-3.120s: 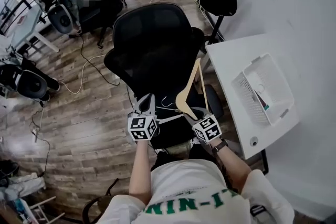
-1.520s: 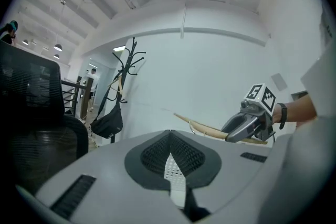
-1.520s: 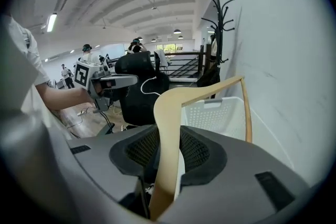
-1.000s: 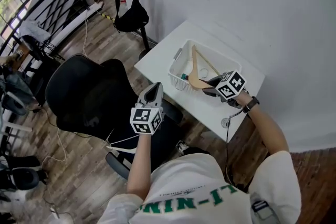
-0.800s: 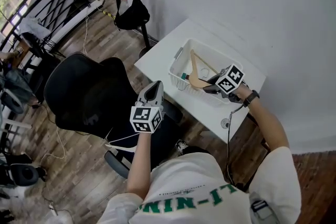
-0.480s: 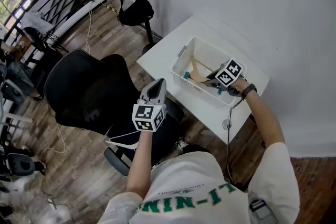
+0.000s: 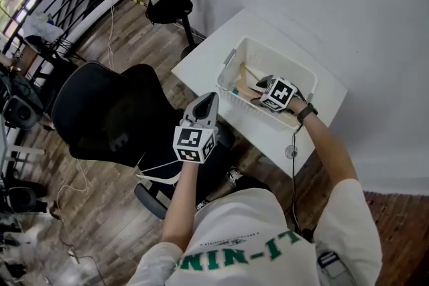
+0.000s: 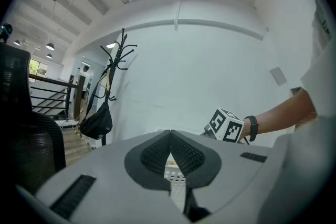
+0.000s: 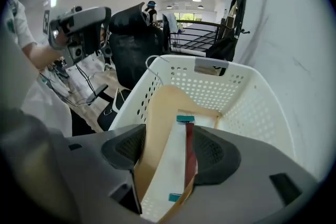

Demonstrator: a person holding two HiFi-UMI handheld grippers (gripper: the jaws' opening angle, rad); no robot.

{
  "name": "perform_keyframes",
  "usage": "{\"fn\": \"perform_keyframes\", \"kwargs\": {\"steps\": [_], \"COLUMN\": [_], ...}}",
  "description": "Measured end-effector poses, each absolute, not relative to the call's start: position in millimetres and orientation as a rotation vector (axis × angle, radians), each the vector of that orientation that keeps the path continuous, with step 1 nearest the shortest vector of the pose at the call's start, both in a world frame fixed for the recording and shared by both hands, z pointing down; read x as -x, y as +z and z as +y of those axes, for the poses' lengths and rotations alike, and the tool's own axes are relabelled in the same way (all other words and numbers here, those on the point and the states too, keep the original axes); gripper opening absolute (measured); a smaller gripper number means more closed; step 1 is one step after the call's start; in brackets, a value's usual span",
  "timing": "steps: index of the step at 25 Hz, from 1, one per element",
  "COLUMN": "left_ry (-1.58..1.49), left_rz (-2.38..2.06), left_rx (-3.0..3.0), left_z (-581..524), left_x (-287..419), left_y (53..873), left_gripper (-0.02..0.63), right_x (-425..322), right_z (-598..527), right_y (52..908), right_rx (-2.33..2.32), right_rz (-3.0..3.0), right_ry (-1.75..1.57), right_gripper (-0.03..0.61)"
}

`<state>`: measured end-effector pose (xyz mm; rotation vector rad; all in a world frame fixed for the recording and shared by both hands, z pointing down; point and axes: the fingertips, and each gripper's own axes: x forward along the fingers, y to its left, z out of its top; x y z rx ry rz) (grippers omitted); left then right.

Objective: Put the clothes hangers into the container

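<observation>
Having just opened the right gripper [image 9: 168, 136] off the hanger [image 9: 157, 110] between its jaws, lift straight out of the basket [image 9: 252, 113]; keep closed left gripper [image 8: 170, 150] clear.

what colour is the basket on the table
The basket is white with perforated walls; clearest in the right gripper view.

The container [image 7: 275, 50] is white with lots of little holes. The hanger [image 9: 157, 107] is light brown, with a red bar [image 9: 189, 155] and blue-green ends. On the left of the head view, the chair [image 7: 100, 110] is black and the floor [image 7: 100, 224] is stripy brown wood.
</observation>
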<state>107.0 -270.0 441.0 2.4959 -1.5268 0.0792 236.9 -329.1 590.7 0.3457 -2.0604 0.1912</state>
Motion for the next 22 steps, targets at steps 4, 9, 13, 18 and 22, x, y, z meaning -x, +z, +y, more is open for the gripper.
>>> {"fn": "perform_keyframes", "kwargs": {"steps": [4,9,13,18,22], "left_ry": [0.097,0.101,0.086,0.068,0.062], "left_rz": [-1.513,-1.521,-1.545,-1.594,-1.654], "left_rx": [-2.500,-2.490,-2.476,-2.458,-2.423], "left_z": [-274,-274,-270,-256,-243], "left_x": [-114,-113,-102,-81,-57], "left_y": [445,446,441,433,431], "left_gripper": [0.012,0.012,0.012,0.012,0.012], "right_x": [-237,-243,-244,-224,-194], "right_z": [-331,-332,-335,-330,-311], "right_y": [593,586,555,501,469], "right_rx": [-0.385,-0.438,-0.522,-0.594,-0.562], "right_rz": [-2.020,-2.026,-2.015,-2.103,-2.200], "right_ry": [0.106,0.069,-0.017,-0.104,-0.097], "right_gripper": [0.311,0.328,0.342,0.328,0.314]}}
